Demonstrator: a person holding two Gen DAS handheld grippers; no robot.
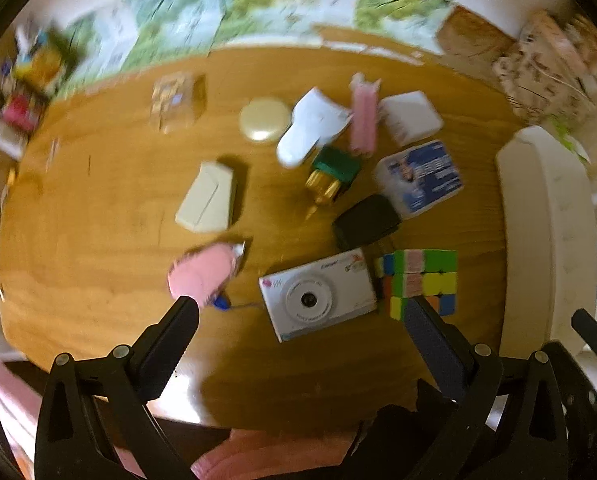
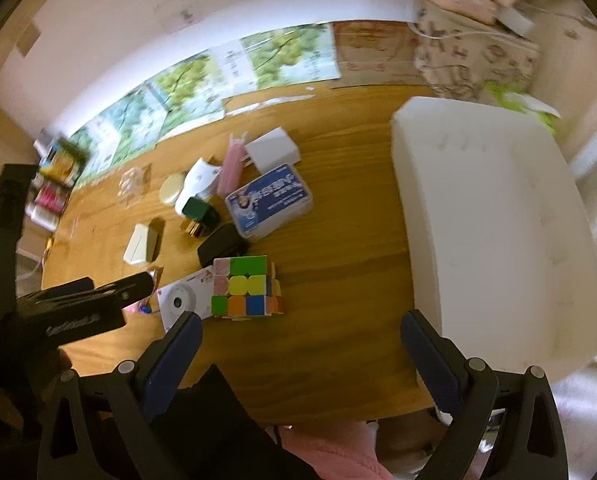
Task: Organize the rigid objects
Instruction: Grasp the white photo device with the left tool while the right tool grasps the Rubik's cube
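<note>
Rigid items lie scattered on a wooden table (image 1: pixel 98 240): a white compact camera (image 1: pixel 316 294), a colour cube (image 1: pixel 422 280), a black box (image 1: pixel 366 222), a blue-and-white case (image 1: pixel 420 178), a green-capped gold bottle (image 1: pixel 332 174), a pink oval item (image 1: pixel 202 274) and a cream box (image 1: pixel 208 200). My left gripper (image 1: pixel 300 312) hovers open over the table's near edge, just short of the camera. My right gripper (image 2: pixel 300 328) is open too, above bare wood in front of the cube (image 2: pixel 244 288), with the camera (image 2: pixel 182 300) at its left finger. Both hold nothing.
A large white bin (image 2: pixel 494 216) stands on the table's right side. Farther back lie a round cream compact (image 1: pixel 264 120), a white device (image 1: pixel 310 128), a pink tube (image 1: pixel 364 116), a white box (image 1: pixel 410 118) and a clear packet (image 1: pixel 174 100). Posters line the wall.
</note>
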